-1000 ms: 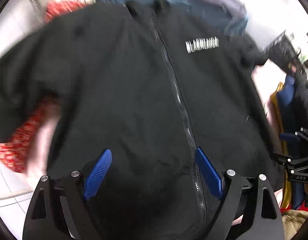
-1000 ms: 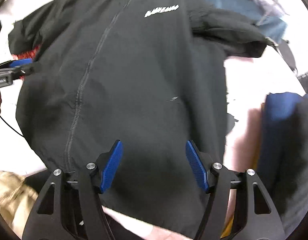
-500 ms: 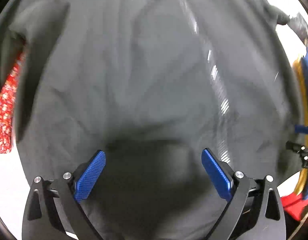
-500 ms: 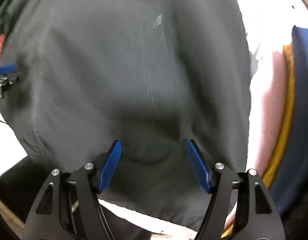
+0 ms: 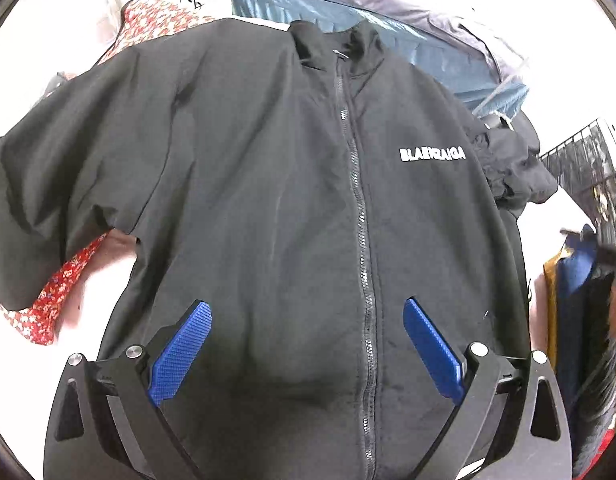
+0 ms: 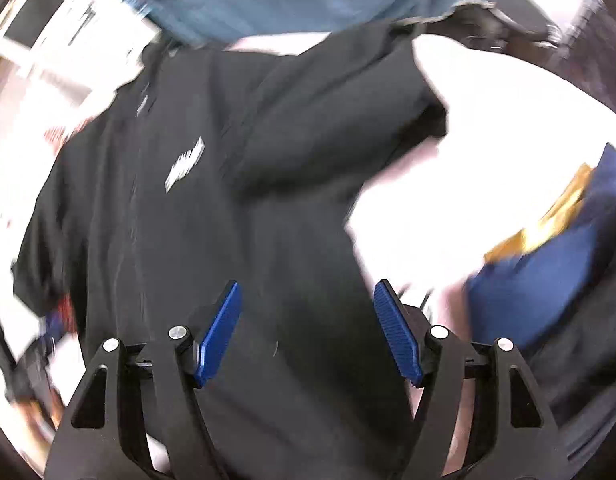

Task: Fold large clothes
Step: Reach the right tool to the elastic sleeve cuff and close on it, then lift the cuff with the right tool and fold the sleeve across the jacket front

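A black zip jacket (image 5: 291, 208) with a white chest logo (image 5: 432, 154) lies spread face up on a white surface, collar away from me, zipper closed. My left gripper (image 5: 305, 312) is open and empty above its lower front, blue pads either side of the zipper area. In the blurred right wrist view the same jacket (image 6: 211, 216) fills the left and middle, one sleeve (image 6: 348, 120) stretched to the right. My right gripper (image 6: 308, 292) is open and empty over the jacket's lower right part.
A red floral cloth (image 5: 51, 292) lies under the jacket's left sleeve. Blue-grey garments (image 5: 388, 40) are piled behind the collar. A dark blue and mustard garment (image 6: 548, 248) lies to the right, also in the left wrist view (image 5: 572, 300). A wire rack (image 5: 588, 160) stands at far right.
Both grippers have pulled back up from close over the jacket, so the whole jacket shows again. The right gripper has swung toward the jacket's right side.
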Available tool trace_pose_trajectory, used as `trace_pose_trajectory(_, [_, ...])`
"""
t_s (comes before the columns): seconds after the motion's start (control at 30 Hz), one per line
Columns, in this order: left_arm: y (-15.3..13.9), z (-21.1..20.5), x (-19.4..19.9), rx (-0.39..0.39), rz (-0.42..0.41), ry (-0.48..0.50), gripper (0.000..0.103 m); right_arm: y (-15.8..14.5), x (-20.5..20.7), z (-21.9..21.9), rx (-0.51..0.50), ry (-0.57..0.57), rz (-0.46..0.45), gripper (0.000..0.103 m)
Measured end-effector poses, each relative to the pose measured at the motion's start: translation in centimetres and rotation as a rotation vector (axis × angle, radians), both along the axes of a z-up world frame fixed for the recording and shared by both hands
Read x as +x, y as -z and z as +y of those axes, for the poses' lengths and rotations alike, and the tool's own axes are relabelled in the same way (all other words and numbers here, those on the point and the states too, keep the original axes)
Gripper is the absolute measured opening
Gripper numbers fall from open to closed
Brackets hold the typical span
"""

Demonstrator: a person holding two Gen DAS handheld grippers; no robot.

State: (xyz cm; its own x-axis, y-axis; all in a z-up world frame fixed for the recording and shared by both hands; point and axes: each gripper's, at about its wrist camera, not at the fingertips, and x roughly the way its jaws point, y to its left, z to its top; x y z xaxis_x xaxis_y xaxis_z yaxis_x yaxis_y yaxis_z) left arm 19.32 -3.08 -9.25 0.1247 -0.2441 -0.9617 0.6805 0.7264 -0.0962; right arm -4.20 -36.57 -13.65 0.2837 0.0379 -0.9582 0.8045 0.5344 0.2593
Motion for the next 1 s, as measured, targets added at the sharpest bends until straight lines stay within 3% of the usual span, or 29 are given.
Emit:
trace_pose_trajectory(0.07, [0.2, 0.7, -0.7, 0.025, -0.012, 0.029, 0.095, 0.8, 0.6, -1.7, 0.011, 0.080, -0.032, 0.069])
trace_pose_trajectory(0.17, [0.6, 0.9, -1.5, 0.058, -0.009, 0.060, 0.095, 3.2, 0.7, -4.2, 0.125, 0.238, -0.053, 0.069])
trace_pose_trajectory(0.23, [0.7, 2.1, -1.8, 0.074, -0.001, 0.066, 0.095, 2.2, 1.5, -3.6, 0.035, 0.211, -0.026, 0.069])
trace_pose_trajectory(0.3, [1.0, 3.0, -2.3, 0.090, 0.012, 0.060, 0.095, 1.4, 3.9, -1.8, -0.116, 0.068, -0.001, 0.069])
trace_pose_trajectory(0.37, [1.8, 3.8, -2.5, 0.107, 0.036, 0.046, 0.095, 0.5, 7.3, 1.4, -0.289, -0.151, 0.020, 0.069])
trace_pose_trajectory(0.47, [2.6, 4.5, -2.5, 0.125, 0.066, 0.031, 0.095, 0.6, 11.2, 6.5, -0.466, -0.448, 0.042, 0.069])
trace_pose_trajectory(0.53, [2.7, 4.6, -2.4, 0.129, 0.072, 0.032, 0.095, 2.8, 13.4, 9.4, -0.582, -0.641, 0.190, 0.069])
trace_pose_trajectory(0.6, [2.4, 4.3, -2.3, 0.121, 0.065, 0.034, 0.095, 6.1, 14.5, 10.9, -0.627, -0.777, 0.344, 0.068])
trace_pose_trajectory(0.63, [2.1, 4.3, -2.2, 0.116, 0.063, 0.036, 0.095, 7.0, 14.6, 11.0, -0.649, -0.805, 0.372, 0.064])
trace_pose_trajectory(0.67, [2.0, 4.3, -2.1, 0.114, 0.060, 0.036, 0.095, 8.0, 14.5, 10.8, -0.655, -0.828, 0.387, 0.063])
trace_pose_trajectory(0.7, [1.8, 4.3, -2.0, 0.113, 0.054, 0.035, 0.095, 8.4, 14.4, 10.2, -0.619, -0.825, 0.381, 0.056])
trace_pose_trajectory(0.73, [1.7, 4.3, -2.0, 0.112, 0.050, 0.033, 0.095, 8.3, 14.2, 9.6, -0.578, -0.807, 0.363, 0.045])
trace_pose_trajectory(0.8, [1.5, 4.6, -1.9, 0.107, 0.043, 0.024, 0.095, 6.3, 13.3, 7.6, -0.476, -0.715, 0.284, 0.035])
trace_pose_trajectory(1.0, [2.0, 5.4, -1.9, 0.105, 0.066, 0.001, 0.095, -0.8, 10.5, 3.6, -0.227, -0.522, 0.026, 0.031])
